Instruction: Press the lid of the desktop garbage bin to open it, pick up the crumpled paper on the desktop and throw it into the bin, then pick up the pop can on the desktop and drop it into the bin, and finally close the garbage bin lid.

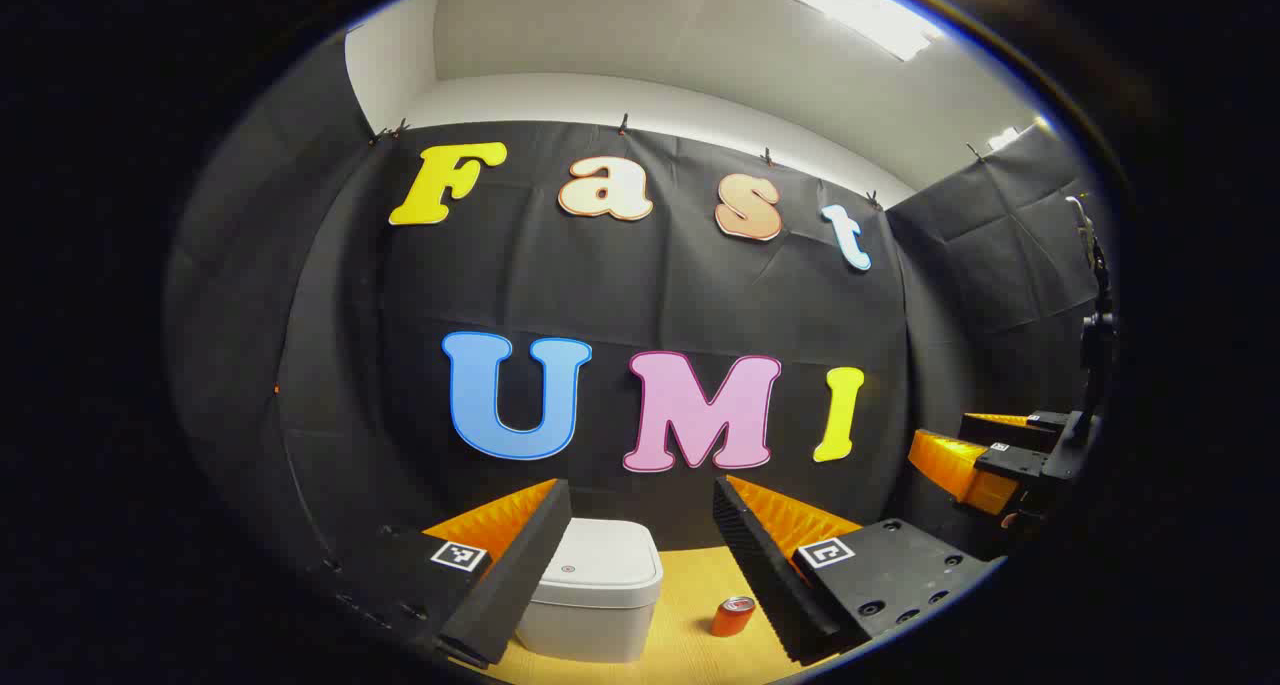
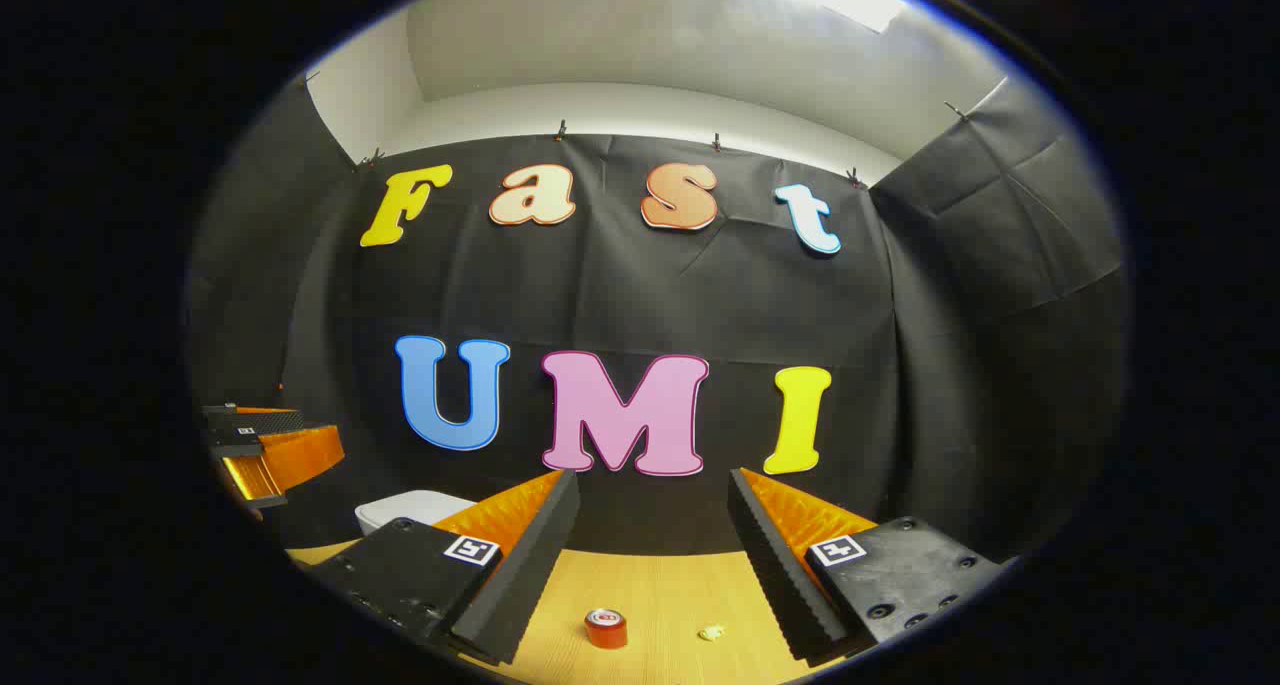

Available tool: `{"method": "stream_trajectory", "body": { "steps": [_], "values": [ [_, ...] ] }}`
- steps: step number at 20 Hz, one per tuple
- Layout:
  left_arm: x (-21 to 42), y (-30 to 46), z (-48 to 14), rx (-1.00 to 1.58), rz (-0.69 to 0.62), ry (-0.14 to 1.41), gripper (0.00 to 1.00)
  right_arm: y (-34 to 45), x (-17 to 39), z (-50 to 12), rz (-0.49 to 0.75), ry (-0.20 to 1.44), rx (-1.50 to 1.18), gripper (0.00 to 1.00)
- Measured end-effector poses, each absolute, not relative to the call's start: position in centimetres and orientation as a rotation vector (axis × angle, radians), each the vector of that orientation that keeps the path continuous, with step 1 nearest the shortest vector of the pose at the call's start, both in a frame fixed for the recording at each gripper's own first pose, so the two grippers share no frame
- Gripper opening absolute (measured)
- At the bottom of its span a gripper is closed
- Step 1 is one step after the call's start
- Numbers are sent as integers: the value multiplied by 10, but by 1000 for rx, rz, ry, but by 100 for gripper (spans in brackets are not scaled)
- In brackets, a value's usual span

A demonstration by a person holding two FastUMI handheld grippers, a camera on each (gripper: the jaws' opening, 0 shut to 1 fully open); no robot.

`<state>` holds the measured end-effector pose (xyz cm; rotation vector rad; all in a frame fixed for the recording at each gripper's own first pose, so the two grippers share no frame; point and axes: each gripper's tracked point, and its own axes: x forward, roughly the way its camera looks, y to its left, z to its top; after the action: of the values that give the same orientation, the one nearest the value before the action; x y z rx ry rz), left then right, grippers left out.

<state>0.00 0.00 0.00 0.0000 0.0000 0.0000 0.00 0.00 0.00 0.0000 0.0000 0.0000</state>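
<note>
At lower centre of the left gripper view, between the spread fingers of the left gripper (image 1: 640, 565): a white garbage bin (image 1: 592, 605) on the wooden desktop (image 1: 690, 605), its lid (image 1: 605, 555) flat and closed. Just right of it, standing upright and apart from the bin, the pop can (image 1: 733, 616). At the right edge of that same view, the right gripper (image 1: 1000, 455), held high and well apart from the bin.

In the lower middle of the right gripper view, between the parted fingers of the right gripper: the same can (image 2: 605, 628), and near it to the right a small pale scrap (image 2: 711, 632), possibly the crumpled paper, though too small to tell for sure. At lower left, a corner of the bin (image 2: 410, 510) behind the near finger; above that, at the left edge, the left gripper (image 2: 270, 455).

Both sets of jaws wide apart, gripping nothing.

Judging from this: nothing done yet. Lid not yet pressed open, paper and can on the desktop, neither in the bin. All four steps left, beginning with the press on the lid.
</note>
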Motion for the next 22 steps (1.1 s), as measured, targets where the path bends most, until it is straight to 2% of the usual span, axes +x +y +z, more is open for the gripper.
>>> {"method": "stream_trajectory", "body": {
  "steps": [14, 22],
  "values": [
    [-4, -1, -5, 29, -6, 22, 97, 3, -2, -5, 6, 26, 15, 96],
    [-4, -1, -2, 21, -4, 20, 97, 18, -4, 0, 50, 12, 6, 96]
  ]
}}
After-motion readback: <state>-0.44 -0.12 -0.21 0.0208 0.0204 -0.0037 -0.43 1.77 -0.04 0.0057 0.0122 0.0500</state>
